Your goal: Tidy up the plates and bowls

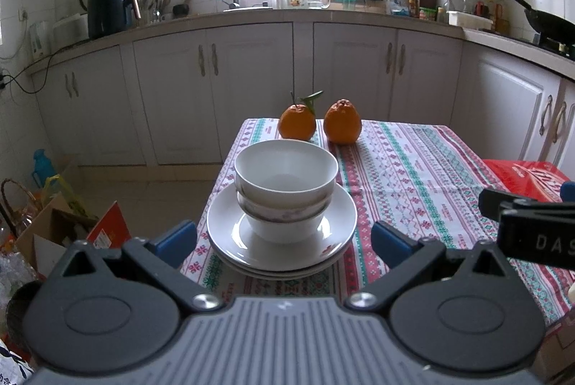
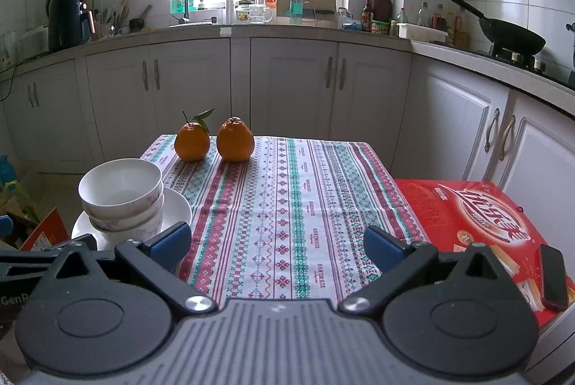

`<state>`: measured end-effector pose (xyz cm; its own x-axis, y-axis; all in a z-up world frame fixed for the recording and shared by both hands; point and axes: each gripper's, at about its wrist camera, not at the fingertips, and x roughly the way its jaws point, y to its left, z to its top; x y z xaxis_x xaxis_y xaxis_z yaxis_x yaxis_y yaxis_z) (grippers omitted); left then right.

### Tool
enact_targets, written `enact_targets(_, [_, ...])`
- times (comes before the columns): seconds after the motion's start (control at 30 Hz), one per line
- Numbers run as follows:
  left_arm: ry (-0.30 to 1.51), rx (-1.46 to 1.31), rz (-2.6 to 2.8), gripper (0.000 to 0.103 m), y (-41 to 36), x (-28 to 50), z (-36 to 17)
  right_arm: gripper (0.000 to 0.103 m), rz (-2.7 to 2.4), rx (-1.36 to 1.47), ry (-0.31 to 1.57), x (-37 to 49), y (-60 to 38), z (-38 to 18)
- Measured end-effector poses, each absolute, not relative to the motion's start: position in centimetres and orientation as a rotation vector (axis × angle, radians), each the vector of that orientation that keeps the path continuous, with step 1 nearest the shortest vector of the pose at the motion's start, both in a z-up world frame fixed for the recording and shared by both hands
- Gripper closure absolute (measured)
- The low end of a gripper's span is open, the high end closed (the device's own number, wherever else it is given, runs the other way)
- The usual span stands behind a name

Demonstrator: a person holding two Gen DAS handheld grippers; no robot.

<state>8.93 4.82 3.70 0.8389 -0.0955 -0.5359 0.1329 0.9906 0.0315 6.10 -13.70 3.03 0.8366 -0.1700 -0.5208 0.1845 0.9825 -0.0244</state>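
White ceramic bowls point(image 1: 285, 191) sit nested on stacked white plates point(image 1: 282, 250) at the tabletop's point(image 1: 406, 169) near left; both claws, left claw point(image 1: 284, 241) and right claw point(image 2: 276, 243), gape empty. Stacking looks finished; next, probably withdraw.

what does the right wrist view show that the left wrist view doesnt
Only the right wrist view shows the dark phone lying on the red box. Only the left wrist view shows the plates stacked under the bowls in full. Both share the two oranges, the tablecloth and open, empty grippers.
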Motion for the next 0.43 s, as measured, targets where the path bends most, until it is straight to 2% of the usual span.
enact_targets(0.43, [0.576,0.067,-0.117,0.001,4.65,9.26,3.54,0.0,-0.188,0.031,0.556,6.36,-13.74,2.65])
